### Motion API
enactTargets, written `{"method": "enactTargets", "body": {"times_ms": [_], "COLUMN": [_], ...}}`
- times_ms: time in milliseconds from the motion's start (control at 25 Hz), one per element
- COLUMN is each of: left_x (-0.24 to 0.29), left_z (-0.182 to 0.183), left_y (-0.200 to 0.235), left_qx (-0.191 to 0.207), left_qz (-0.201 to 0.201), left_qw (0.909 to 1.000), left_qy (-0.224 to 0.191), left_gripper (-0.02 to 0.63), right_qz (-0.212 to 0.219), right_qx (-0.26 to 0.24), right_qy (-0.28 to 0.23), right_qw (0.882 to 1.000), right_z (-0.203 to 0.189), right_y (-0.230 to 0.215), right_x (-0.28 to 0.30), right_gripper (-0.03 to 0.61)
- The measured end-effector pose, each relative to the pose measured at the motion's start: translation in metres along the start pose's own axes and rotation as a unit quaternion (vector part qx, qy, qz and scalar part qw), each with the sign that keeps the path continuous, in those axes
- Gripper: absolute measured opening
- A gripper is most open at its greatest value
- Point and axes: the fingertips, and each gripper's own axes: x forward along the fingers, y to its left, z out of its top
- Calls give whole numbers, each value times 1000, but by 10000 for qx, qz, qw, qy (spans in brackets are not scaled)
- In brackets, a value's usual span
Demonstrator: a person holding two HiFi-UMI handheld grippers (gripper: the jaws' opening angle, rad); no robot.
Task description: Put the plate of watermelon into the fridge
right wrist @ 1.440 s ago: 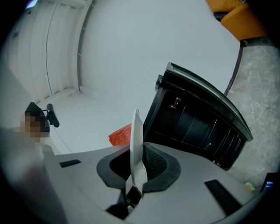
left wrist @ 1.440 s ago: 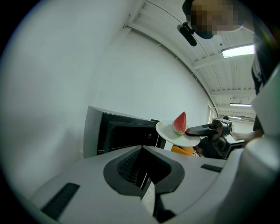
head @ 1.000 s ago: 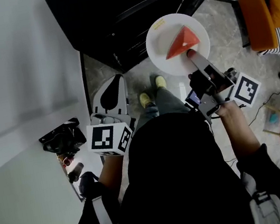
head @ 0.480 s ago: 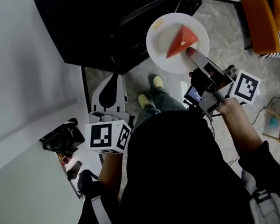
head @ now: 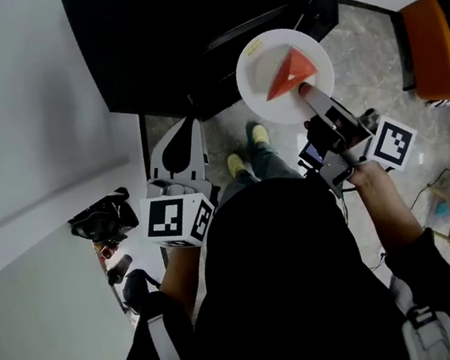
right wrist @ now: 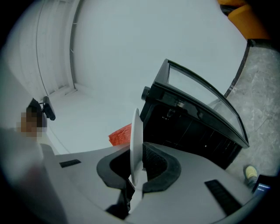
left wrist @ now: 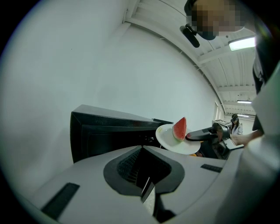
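Edging the plate (head: 266, 94) of watermelon (head: 290, 73) closer to the fridge (head: 181, 27), you are keeping the fingers of the right gripper (head: 305, 92) clamped on its rim and those of the left gripper (head: 178, 148) closed on nothing, so insertion looks near.

Right arm (head: 392, 223) reaches out ahead, forearm bare below a dark sleeve, and the right gripper (head: 306, 91) has its jaws clamped tight on the rim of the plate (head: 264, 82), carrying it roughly level. Left arm (head: 177, 274) sits tucked in closer to the body. The left gripper (head: 184, 130) points forward, jaws together, nothing between them.
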Motion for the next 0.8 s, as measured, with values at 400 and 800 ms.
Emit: {"method": "enactTargets", "body": {"times_ms": [400, 800], "left_x": [-6, -15], "left_z": [8, 7], "left_y": [-7, -18], "left_qx": [5, -62], "left_qz": [44, 71], "left_qw": [10000, 9999], "left_qy": [40, 119], "left_gripper": [12, 12], "right_qz": [-81, -104], "right_qx": [-6, -136], "right_qy": [322, 609], "right_qw": [9994, 9980], "right_z": [-6, -9], "right_y": [-1, 0], "right_x": [3, 8], "right_gripper": [34, 34]}}
